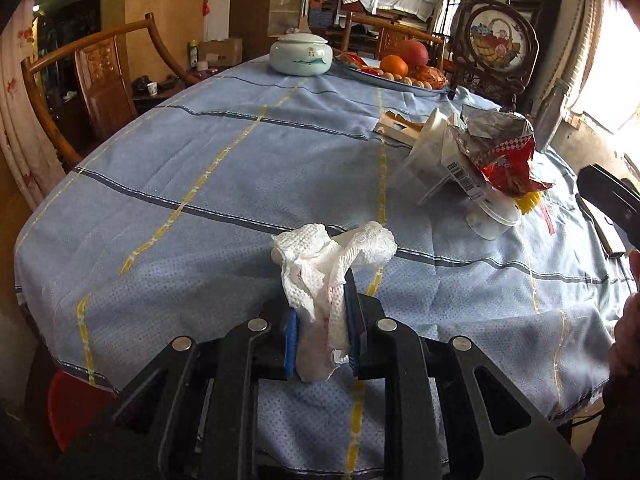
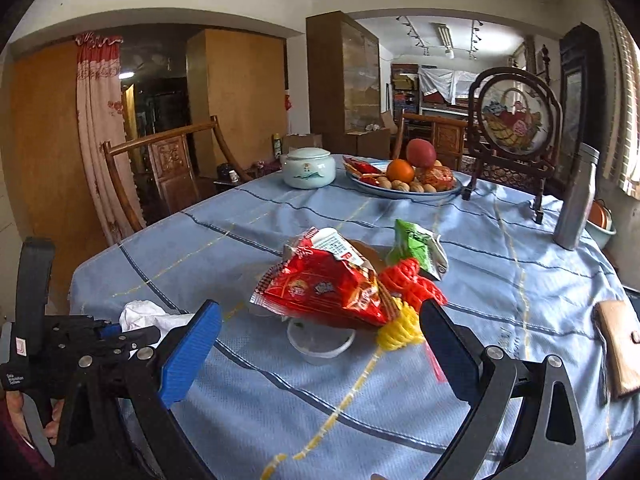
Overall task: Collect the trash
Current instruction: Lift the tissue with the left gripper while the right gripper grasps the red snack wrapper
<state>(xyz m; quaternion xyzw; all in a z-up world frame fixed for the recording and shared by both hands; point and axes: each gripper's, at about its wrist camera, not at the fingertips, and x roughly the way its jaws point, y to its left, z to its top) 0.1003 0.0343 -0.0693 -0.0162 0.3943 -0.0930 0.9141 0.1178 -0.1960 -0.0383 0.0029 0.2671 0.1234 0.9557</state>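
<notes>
Left tool [image 1: 322, 320]: closed on the crumpled paper towel [image 1: 328, 272]; my blue pads press it from both sides. The towel's lower end hangs between the fingers, so the tips are partly hidden.
Right tool [image 2: 320, 340]: jaws wide apart, nothing between the pads; my fingers are cut off by the bottom edge of the right view.
Paper towel: lifted above the surface [image 1: 200, 168], at 6 o'clock in the left view; in the right view only a white scrap shows at 9 o'clock, behind the left tool's body.
Trash pile: red snack wrapper [image 2: 328, 288], green packet [image 2: 420, 246], red and yellow plastic netting [image 2: 404, 304] and a clear plastic cup [image 2: 320, 346], heaped together ahead of my right tool. The cup is mostly covered by the wrapper.
Same pile, left view: at 2 o'clock, a tipped cup with a barcode label; contents cannot be made out.
Far edge, 12 o'clock: lidded ceramic jar [image 2: 309, 169] and fruit plate [image 2: 404, 192].
Right edge, 3 o'clock: tan wallet [image 2: 618, 346], partly cut off.
</notes>
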